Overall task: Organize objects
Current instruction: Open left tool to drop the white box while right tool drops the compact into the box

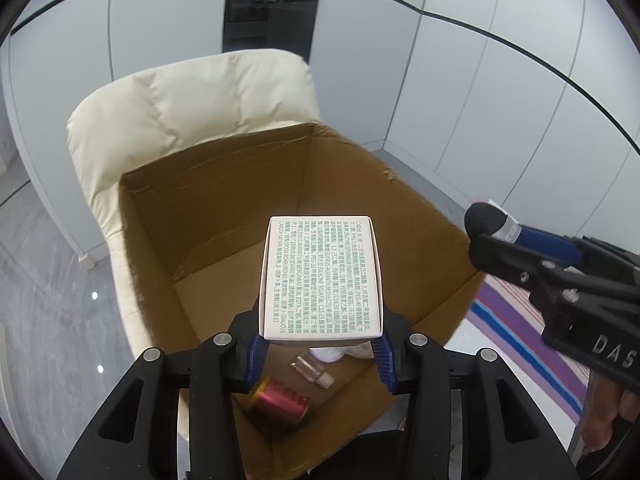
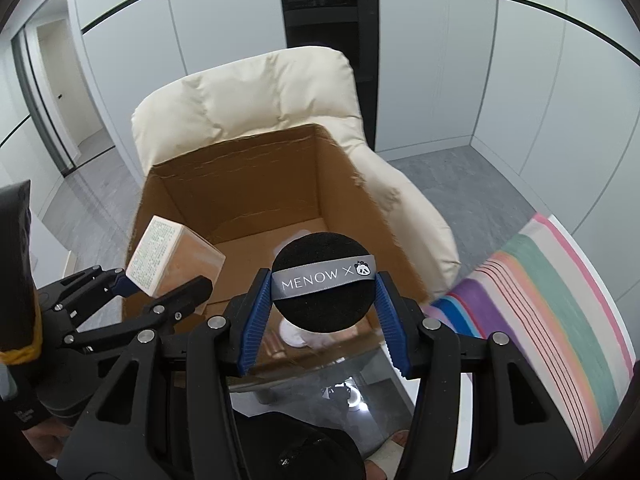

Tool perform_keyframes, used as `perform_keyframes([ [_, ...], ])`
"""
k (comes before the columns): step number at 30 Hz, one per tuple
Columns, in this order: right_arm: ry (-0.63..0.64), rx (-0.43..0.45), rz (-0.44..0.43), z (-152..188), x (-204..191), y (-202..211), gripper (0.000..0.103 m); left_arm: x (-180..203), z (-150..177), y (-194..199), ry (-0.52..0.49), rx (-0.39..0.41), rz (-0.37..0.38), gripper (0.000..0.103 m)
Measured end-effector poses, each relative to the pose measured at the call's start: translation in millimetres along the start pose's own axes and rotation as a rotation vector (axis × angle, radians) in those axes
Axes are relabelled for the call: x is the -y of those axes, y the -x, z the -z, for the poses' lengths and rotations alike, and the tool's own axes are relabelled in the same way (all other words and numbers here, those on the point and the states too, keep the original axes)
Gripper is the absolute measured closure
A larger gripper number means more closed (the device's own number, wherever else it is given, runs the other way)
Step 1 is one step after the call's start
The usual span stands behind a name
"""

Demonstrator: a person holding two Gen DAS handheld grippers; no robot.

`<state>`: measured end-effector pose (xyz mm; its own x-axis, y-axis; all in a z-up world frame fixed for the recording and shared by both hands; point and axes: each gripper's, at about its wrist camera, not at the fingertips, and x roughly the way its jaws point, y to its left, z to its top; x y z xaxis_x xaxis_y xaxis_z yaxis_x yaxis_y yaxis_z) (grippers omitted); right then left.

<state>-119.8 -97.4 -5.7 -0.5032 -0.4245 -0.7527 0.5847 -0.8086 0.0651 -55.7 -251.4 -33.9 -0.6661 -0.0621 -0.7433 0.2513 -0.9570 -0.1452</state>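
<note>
My left gripper (image 1: 320, 338) is shut on a white carton (image 1: 320, 276) printed with small green text, held above the open cardboard box (image 1: 224, 168). The right wrist view shows the same carton (image 2: 160, 252) at the left, between the left gripper's fingers (image 2: 196, 286). My right gripper (image 2: 324, 292) is shut on a round black powder puff (image 2: 320, 254) with a grey "MENOW" ribbon, over the near rim of the cardboard box (image 2: 248, 184). In the left wrist view that puff (image 1: 484, 216) juts in from the right.
The cardboard box rests on a cream padded chair (image 2: 248, 92). Inside it lie a red can (image 1: 280, 400), a small clear bottle (image 1: 312, 368) and something white (image 1: 332, 354). A striped cloth (image 2: 552, 300) lies to the right, and a glossy surface (image 2: 320, 384) sits below the grippers.
</note>
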Motion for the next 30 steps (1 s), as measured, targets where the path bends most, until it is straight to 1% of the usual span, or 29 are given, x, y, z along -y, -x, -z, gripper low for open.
perform_keyframes([
  [1,0.002,-0.001,-0.004,-1.4,-3.3,-1.9,0.050,-4.7,1.5,0.3,0.010,-0.005,0.003,0.053],
  [2,0.003,-0.006,-0.010,-3.3,-6.9,-5.0,0.049,-7.6,2.5,0.9,0.015,-0.004,0.000,0.042],
  [3,0.003,-0.008,-0.014,-4.4,-9.1,-6.5,0.049,-10.9,3.3,2.0,0.019,0.003,-0.015,0.035],
  [5,0.003,-0.011,-0.028,-6.8,-14.9,-9.4,0.049,-17.2,5.5,8.4,0.030,0.038,-0.069,0.012],
  [7,0.012,-0.012,-0.037,-9.3,-22.0,-12.2,0.050,-26.8,7.5,14.8,0.051,0.056,-0.096,0.000],
  [17,0.038,-0.035,-0.069,-17.7,-51.4,-24.9,0.049,-79.8,6.6,40.7,0.166,0.110,-0.148,0.000],
  [21,0.042,-0.047,-0.076,-19.4,-61.8,-29.5,0.048,-96.6,6.8,46.9,0.196,0.117,-0.164,0.000],
  [23,0.039,-0.047,-0.093,-20.7,-66.2,-30.5,0.048,-100.5,7.6,48.3,0.200,0.116,-0.170,0.000],
  [24,0.038,-0.041,-0.105,-21.5,-68.1,-30.1,0.046,-102.6,7.8,48.6,0.202,0.116,-0.172,0.000],
  [26,0.038,-0.025,-0.113,-23.0,-71.0,-29.3,0.031,-105.6,7.5,48.4,0.210,0.116,-0.178,0.000],
  [27,0.037,-0.019,-0.114,-23.2,-71.2,-28.2,0.028,-106.4,7.1,48.8,0.212,0.116,-0.178,0.000],
  [28,0.031,-0.013,-0.116,-23.7,-70.9,-27.2,0.021,-106.4,6.2,47.9,0.210,0.117,-0.179,0.000],
  [29,0.018,-0.004,-0.118,-24.2,-68.9,-25.4,0.017,-106.2,6.0,47.1,0.208,0.118,-0.181,0.000],
  [30,0.004,0.006,-0.121,-24.5,-66.2,-23.3,0.016,-105.6,6.0,46.2,0.206,0.118,-0.183,0.000],
])
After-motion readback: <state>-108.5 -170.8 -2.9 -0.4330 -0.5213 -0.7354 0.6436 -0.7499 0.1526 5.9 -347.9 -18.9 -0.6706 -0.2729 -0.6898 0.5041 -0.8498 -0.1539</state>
